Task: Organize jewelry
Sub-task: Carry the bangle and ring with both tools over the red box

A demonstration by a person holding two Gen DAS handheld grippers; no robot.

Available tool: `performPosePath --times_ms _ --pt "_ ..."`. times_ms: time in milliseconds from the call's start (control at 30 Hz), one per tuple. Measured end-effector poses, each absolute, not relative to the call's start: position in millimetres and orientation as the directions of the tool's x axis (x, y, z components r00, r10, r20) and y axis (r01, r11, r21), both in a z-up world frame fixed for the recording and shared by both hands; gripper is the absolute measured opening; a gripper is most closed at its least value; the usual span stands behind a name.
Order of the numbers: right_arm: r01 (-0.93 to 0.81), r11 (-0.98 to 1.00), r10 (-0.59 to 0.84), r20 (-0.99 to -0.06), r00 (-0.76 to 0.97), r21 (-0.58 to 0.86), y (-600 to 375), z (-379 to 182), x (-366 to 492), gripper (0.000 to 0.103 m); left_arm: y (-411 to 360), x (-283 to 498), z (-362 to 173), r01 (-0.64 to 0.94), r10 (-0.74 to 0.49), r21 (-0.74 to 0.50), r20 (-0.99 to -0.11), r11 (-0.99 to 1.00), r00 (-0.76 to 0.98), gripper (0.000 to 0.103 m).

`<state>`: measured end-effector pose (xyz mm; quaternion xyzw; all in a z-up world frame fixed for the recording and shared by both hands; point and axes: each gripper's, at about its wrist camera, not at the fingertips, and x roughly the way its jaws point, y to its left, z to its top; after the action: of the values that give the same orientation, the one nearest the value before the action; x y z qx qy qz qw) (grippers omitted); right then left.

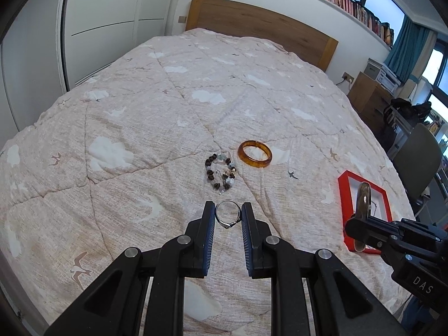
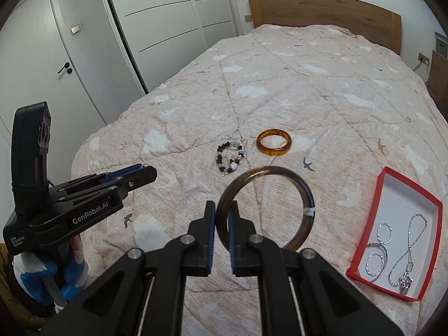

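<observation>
My left gripper (image 1: 228, 213) is shut on a silver ring (image 1: 227, 215) and holds it above the bedspread. My right gripper (image 2: 222, 212) is shut on a dark olive-brown bangle (image 2: 291, 184), held to the left of the red box (image 2: 378, 204). In the left wrist view the bangle (image 1: 364, 198) hangs over the box (image 1: 343, 196). The box holds a silver necklace (image 2: 411, 240) and silver hoop earrings (image 2: 376, 261). An amber bangle (image 1: 254, 153) (image 2: 274, 142) and a beaded bracelet (image 1: 219, 172) (image 2: 231, 159) lie on the bed ahead.
The bed has a pink quilt (image 1: 140, 112) and a wooden headboard (image 1: 260, 25). White wardrobes (image 2: 168, 14) stand left. A nightstand (image 1: 369, 95) and a chair (image 1: 420, 151) stand right of the bed.
</observation>
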<state>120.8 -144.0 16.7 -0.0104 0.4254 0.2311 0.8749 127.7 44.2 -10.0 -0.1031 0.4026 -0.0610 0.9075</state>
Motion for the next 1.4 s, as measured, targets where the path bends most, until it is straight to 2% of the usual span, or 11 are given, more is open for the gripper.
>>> performPosePath --times_ms 267,667,967,1400 --pt "-0.329 0.923 0.364 -0.722 0.589 0.197 -197.6 21.9 128.2 0.008 8.1 145.4 -2.4 0.091 -0.226 -0.222 -0.721 0.971 0.656 0.018" --pt "-0.109 0.98 0.198 -0.731 0.653 0.168 -319.6 15.1 137.2 0.008 -91.0 184.3 -6.8 0.265 -0.343 -0.226 -0.73 0.937 0.591 0.018" --pt "-0.001 0.983 0.141 -0.761 0.633 0.181 -393.0 -23.5 161.2 0.008 -179.4 212.2 -29.1 0.39 -0.39 -0.199 -0.767 0.899 0.509 0.018" --pt "0.015 0.983 0.144 -0.825 0.546 0.181 -445.0 -87.0 197.7 0.008 -287.7 250.2 -74.0 0.516 -0.412 -0.163 -0.81 0.841 0.417 0.018"
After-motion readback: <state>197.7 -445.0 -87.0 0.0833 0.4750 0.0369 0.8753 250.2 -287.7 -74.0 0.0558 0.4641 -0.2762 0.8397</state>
